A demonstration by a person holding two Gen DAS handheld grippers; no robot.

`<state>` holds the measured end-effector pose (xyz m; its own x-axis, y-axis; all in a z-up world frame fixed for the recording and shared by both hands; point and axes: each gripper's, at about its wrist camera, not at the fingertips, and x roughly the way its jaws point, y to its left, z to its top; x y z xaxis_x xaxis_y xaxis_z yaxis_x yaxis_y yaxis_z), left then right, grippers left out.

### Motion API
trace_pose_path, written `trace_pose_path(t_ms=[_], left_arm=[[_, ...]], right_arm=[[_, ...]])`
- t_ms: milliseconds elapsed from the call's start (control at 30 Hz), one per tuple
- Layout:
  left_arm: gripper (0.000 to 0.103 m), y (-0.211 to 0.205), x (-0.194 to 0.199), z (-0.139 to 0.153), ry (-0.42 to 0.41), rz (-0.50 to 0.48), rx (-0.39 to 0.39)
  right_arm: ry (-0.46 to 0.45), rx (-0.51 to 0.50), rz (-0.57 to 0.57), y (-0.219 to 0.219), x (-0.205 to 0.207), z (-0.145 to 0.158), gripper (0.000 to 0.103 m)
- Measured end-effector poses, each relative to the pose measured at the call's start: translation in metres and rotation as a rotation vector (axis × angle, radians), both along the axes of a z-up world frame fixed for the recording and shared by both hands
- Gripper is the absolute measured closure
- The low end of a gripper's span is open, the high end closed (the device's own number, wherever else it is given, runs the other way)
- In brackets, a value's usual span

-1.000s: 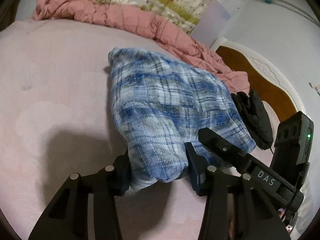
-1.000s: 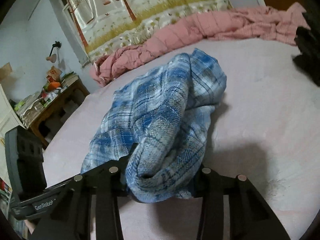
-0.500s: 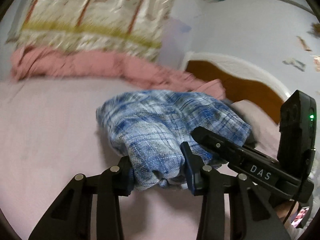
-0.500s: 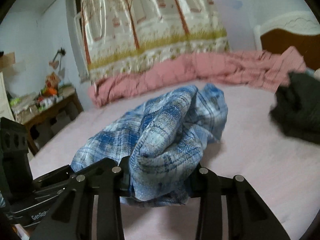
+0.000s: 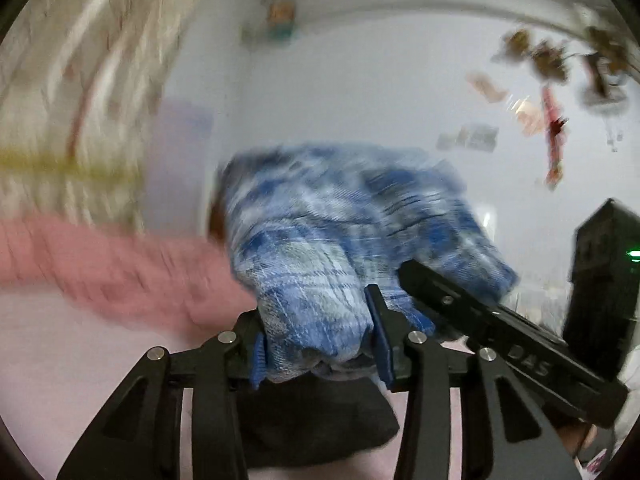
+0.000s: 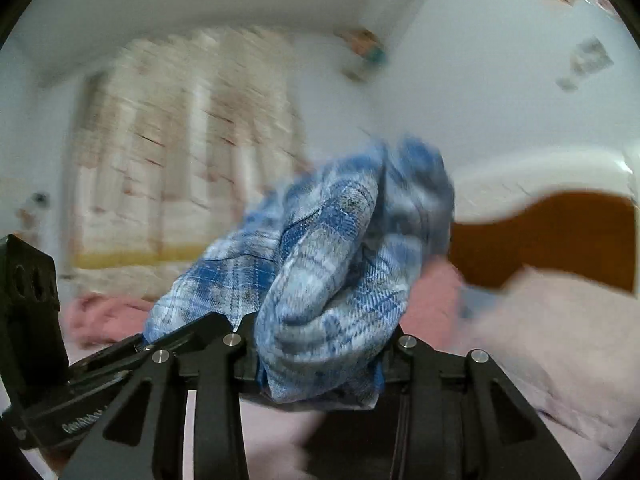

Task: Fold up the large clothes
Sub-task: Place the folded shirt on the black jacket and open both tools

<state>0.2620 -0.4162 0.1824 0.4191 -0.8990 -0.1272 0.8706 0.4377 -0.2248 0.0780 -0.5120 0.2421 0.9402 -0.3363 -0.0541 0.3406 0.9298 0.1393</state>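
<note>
Both grippers were clamped on the blue plaid garment (image 5: 320, 248): the left gripper (image 5: 318, 340) and right gripper (image 6: 320, 356) each pinched a bunched end, carrying it clear above the pink bed (image 6: 560, 340), probably to let it hang open.

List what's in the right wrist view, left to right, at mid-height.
Black body of the other gripper at the left edge → cream patterned curtain → bunched blue plaid garment → brown wooden headboard with white trim.
</note>
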Motion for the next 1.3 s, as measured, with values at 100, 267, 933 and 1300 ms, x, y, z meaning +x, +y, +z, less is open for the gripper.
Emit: trace_pose_path(t_ms=[100, 267, 933, 1300], left_arm=[[0.062, -0.072, 0.048, -0.098, 0.244, 0.006, 0.186], [0.055, -0.095, 0.044, -0.159, 0.239, 0.052, 0.248], [0.000, 0.036, -0.020, -0.116, -0.019, 0.327, 0.121], [0.000, 0.067, -0.046, -0.151, -0.062, 0.493, 0.164]], right_arm=[[0.228, 0.150, -0.108, -0.065, 0.044, -0.085, 0.063], [0.354, 0.284, -0.099, -0.118, 0.058, -0.173, 0.062], [0.240, 0.056, -0.110, -0.056, -0.043, -0.135, 0.006], [0.239, 0.018, -0.199, -0.024, -0.071, -0.166, 0.000]])
